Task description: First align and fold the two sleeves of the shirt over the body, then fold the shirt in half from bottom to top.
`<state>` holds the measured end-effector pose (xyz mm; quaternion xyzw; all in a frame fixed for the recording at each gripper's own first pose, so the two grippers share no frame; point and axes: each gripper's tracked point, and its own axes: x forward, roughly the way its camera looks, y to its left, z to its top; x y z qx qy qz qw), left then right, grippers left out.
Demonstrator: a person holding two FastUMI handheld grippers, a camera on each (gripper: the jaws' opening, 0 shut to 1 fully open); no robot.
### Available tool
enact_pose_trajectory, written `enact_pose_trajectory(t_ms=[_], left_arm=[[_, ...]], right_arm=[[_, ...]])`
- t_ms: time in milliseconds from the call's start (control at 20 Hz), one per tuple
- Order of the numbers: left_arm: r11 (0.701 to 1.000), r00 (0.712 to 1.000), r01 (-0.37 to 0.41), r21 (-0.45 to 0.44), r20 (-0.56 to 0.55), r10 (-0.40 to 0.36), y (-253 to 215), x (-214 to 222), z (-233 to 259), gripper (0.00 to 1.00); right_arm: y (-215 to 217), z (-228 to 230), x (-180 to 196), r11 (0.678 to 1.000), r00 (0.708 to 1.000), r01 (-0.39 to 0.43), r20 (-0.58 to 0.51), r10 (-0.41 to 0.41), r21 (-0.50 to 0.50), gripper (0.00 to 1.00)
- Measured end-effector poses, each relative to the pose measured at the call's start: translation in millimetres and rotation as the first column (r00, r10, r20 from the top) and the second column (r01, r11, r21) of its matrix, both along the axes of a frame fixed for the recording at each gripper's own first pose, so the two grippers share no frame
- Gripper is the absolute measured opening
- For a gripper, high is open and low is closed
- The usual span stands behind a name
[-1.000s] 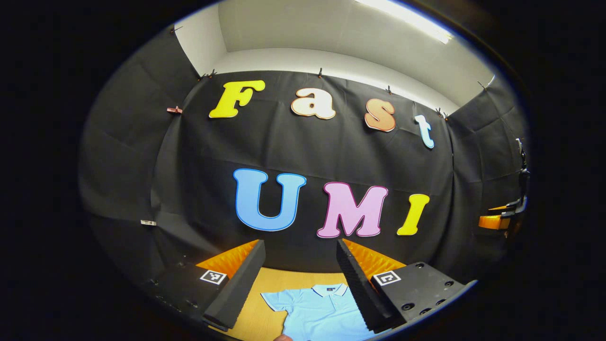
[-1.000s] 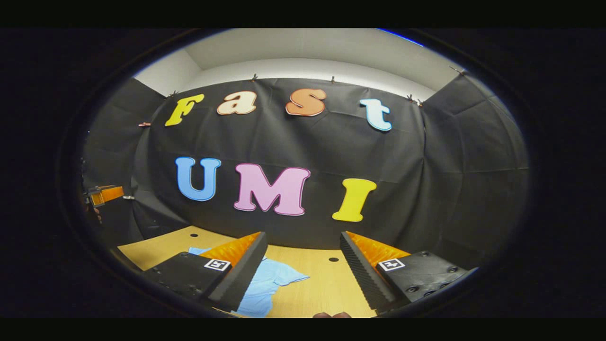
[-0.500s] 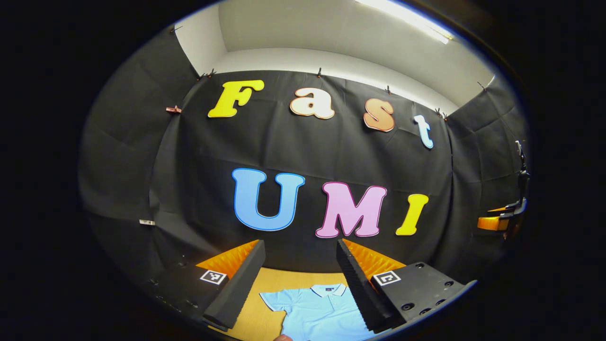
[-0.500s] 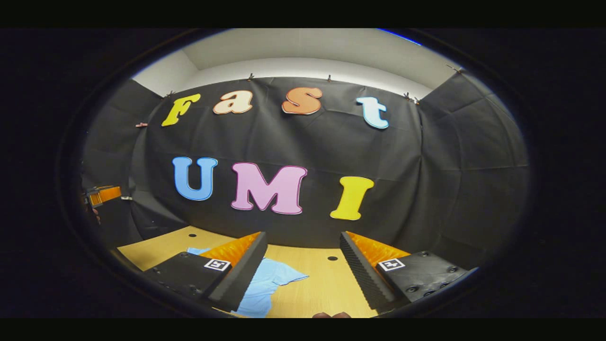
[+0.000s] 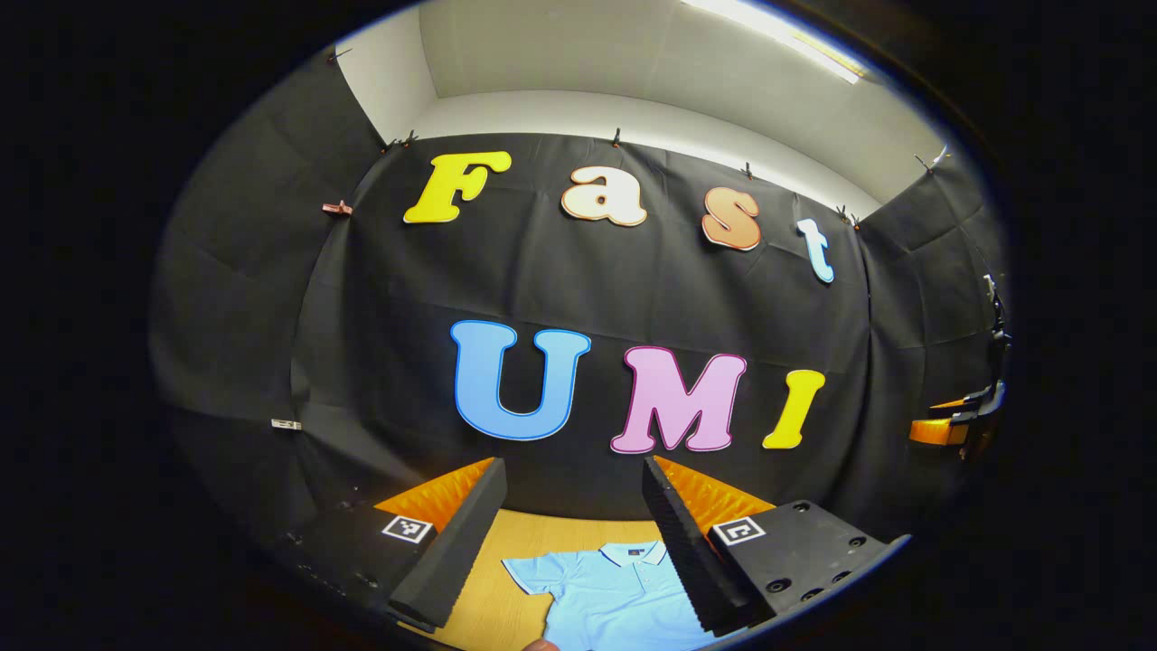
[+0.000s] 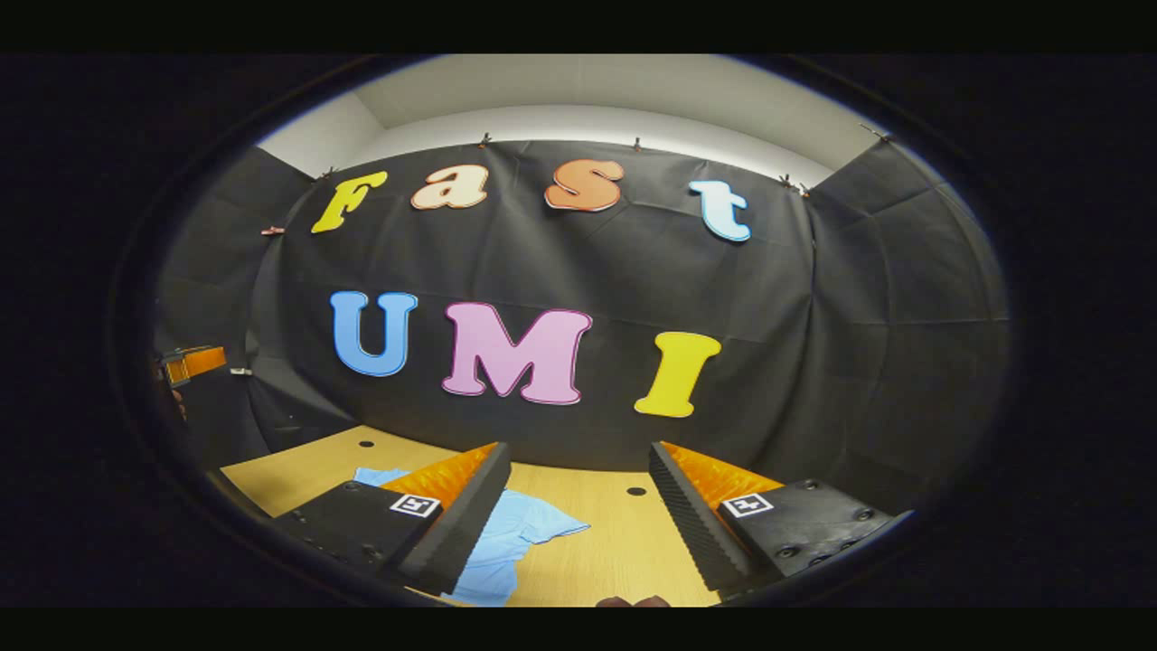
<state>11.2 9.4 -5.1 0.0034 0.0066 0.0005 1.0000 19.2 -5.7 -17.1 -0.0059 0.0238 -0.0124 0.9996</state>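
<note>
on the pale wooden surface [image 6: 624, 542], light blue collared polo shirt [image 5: 610, 597] flat, sleeves unfolded | left claw [image 5: 574, 542], right claw [image 6: 578, 520] released, above | risk: uneven sleeve grabs skew fold

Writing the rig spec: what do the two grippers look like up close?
Left gripper and right gripper look alike: two long wedge fingers with ribbed inner faces, orange ridged backing, black blocks with screw holes, and a square black-and-white marker on each block.
</note>
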Motion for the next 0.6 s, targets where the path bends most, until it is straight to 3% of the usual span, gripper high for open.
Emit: enact_pose_trajectory(t_ms=[150,600], left_arm=[[1.0,1.0,0.0,-0.012,0.002,0.0,7,5,1,0.97],[1.0,1.0,0.003,-0.025,-0.021,-0.003,28,9,-13,0.97]], right_arm=[[0,4,15,0.999,1.0,0.009,0.007,-0.009,-0.041,0.96],[56,-44,87,0.989,0.982,-0.14,-0.134,0.134,-0.037,0.97]])
